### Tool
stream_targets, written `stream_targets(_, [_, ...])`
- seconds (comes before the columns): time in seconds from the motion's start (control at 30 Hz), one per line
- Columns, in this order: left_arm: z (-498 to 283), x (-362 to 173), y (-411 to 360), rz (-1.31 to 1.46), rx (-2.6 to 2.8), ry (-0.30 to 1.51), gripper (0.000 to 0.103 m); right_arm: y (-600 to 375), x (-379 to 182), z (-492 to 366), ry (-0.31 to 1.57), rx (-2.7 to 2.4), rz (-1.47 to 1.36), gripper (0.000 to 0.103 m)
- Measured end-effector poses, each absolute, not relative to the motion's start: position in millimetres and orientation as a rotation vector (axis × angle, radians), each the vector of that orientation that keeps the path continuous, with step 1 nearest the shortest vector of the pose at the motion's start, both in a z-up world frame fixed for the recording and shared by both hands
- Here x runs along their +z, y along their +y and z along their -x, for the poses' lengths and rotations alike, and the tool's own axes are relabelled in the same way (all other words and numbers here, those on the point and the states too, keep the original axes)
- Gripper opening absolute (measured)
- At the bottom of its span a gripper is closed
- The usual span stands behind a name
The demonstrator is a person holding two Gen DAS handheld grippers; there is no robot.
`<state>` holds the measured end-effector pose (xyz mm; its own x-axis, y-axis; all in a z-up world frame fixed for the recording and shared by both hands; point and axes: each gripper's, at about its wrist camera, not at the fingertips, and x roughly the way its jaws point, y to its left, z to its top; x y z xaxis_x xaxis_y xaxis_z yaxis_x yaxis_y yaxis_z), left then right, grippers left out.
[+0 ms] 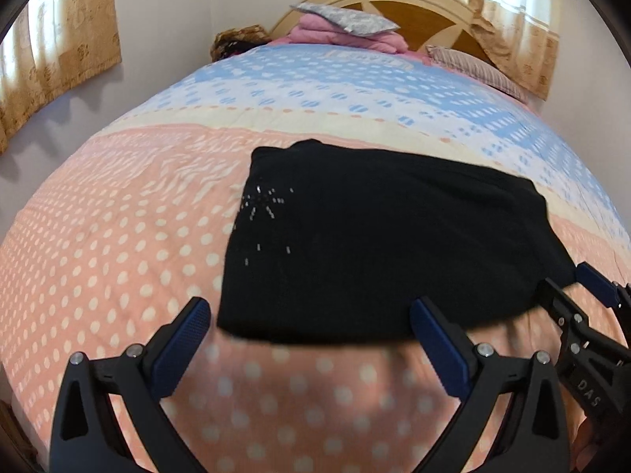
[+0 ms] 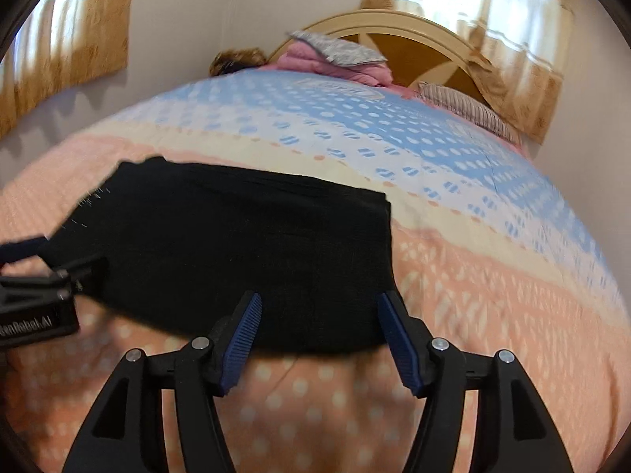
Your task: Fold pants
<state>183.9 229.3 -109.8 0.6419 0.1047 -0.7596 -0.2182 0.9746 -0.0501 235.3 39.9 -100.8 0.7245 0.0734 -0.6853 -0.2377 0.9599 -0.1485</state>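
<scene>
The black pants lie folded into a compact rectangle on the bed, with a small silver sparkle pattern near the left edge. They also show in the right wrist view. My left gripper is open and empty, its jaws spread wide just in front of the near edge of the pants. My right gripper is open and empty, at the near right part of the pants. Each gripper shows at the edge of the other's view.
The bed's quilt is pink with white dots near me and blue and white farther away. Pink folded bedding with a grey pillow and a striped pillow lie by the wooden headboard. Curtains hang at both sides.
</scene>
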Motion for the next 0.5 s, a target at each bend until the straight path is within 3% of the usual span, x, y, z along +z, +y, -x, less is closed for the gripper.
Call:
stream_targets(0.07, [-175, -114, 221, 0.116, 0.181, 0.862, 0.103, 30, -104, -227, 0.783, 0.198, 0.164, 0.074])
stream_targets(0.27, [-166, -134, 205, 0.069, 0.191, 0.912, 0.103, 17, -131, -219, 0.926, 0.205, 0.099, 0.074])
stream_targets(0.5, [-138, -116, 198, 0.036, 0.224, 0.884, 0.103, 2, -119, -188, 0.885, 0.23, 0.017, 0.074])
